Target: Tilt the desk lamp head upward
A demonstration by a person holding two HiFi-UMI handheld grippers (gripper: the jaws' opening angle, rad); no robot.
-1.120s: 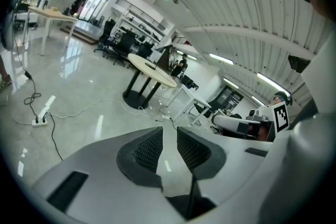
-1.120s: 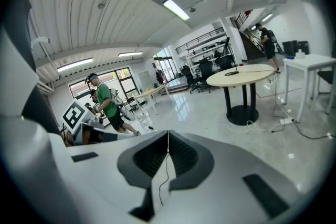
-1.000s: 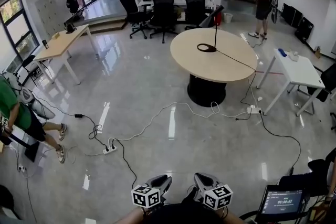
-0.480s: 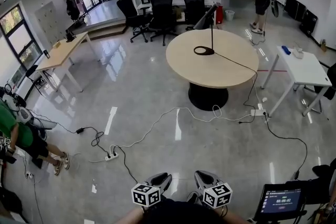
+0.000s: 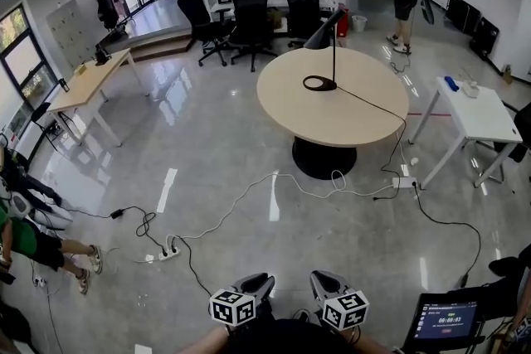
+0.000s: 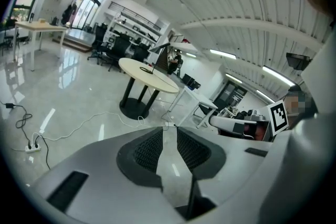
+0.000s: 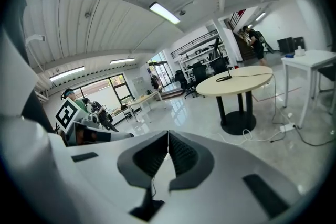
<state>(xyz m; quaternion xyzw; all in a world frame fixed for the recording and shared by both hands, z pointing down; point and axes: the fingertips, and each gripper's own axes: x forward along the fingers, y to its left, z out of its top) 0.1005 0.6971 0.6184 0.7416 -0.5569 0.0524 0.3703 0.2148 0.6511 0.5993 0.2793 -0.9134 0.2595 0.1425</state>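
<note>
Glossy grey floor spreads ahead of me | round beige table stands well apart from my grippers | black desk lamp upright on it, head slanting down | left gripper and right gripper low by me, both closed on nothing.

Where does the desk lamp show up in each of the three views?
Head view: the desk lamp is at upper middle, on the far part of the round table.
Left gripper view: the desk lamp is small, up and left of centre, on the round table.
Right gripper view: the desk lamp is right of centre, on the round table.
Shared landmark: the round table.
</note>
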